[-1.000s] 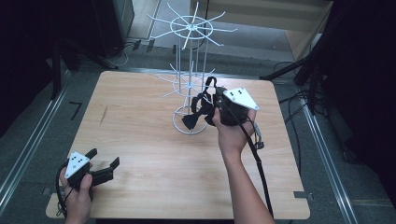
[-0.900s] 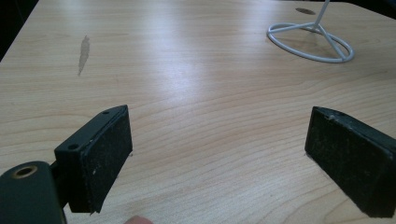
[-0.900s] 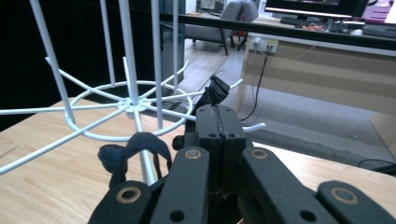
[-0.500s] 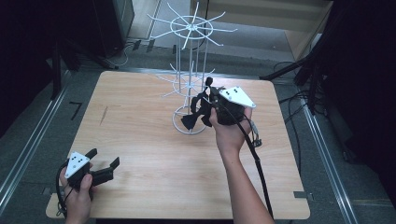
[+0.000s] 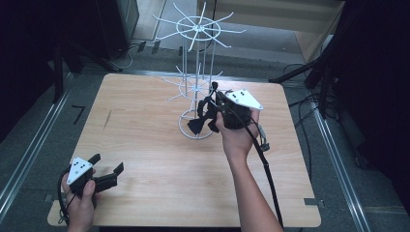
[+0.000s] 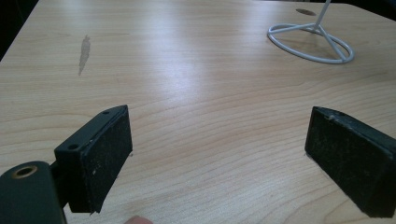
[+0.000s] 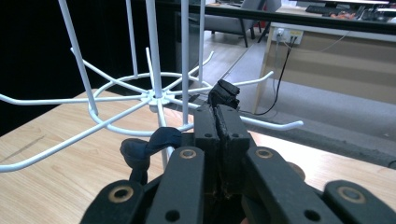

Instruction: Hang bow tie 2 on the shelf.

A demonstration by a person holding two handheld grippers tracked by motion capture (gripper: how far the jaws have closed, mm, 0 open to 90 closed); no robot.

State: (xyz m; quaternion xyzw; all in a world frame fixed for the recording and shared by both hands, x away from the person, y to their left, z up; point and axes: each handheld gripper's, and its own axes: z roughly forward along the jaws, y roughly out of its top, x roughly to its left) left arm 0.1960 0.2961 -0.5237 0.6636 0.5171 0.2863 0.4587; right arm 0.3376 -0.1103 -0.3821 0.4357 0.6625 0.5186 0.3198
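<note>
Progress looks roughly midway, judging w/o a stated task: the right hand-held gripper (image 5: pixel 212 104) is clamped shut on a dark strap-like item (image 7: pixel 148 144), prob. a band or small fabric piece, and sits right up against the white wire rack (image 5: pixel 198 87), at the level of its lower ring of prongs. In the right gripper view the jaws are pressed together w/ a bit of black material (image 7: pixel 223 94) pinched at their tips, and a dark blue loop of it droops to the left of the jaws, just below them. The prongs of the lower ring (image 7: pixel 154 98) fan out directly ahead of and slightly above the jaw tips; one prong runs just beyond the tips, close, but whether the item touches it I can't tell. So the pick-up seems done; what's left, as a guess, is hooking the item over a prong and letting go. Nothing hangs on the upper ring of prongs, as far as the high view shows. The left hand-held gripper (image 5: pixel 104 174) is well apart from the rack, resting low at the near-left corner of the surface (image 5: pixel 145 145), jaws spread wide w/ nothing between them; ahead of it, far off to its right, sits the rack's ring base (image 6: pixel 310 42). Bare wood lies between the left pads (image 6: pixel 109 154).
</note>
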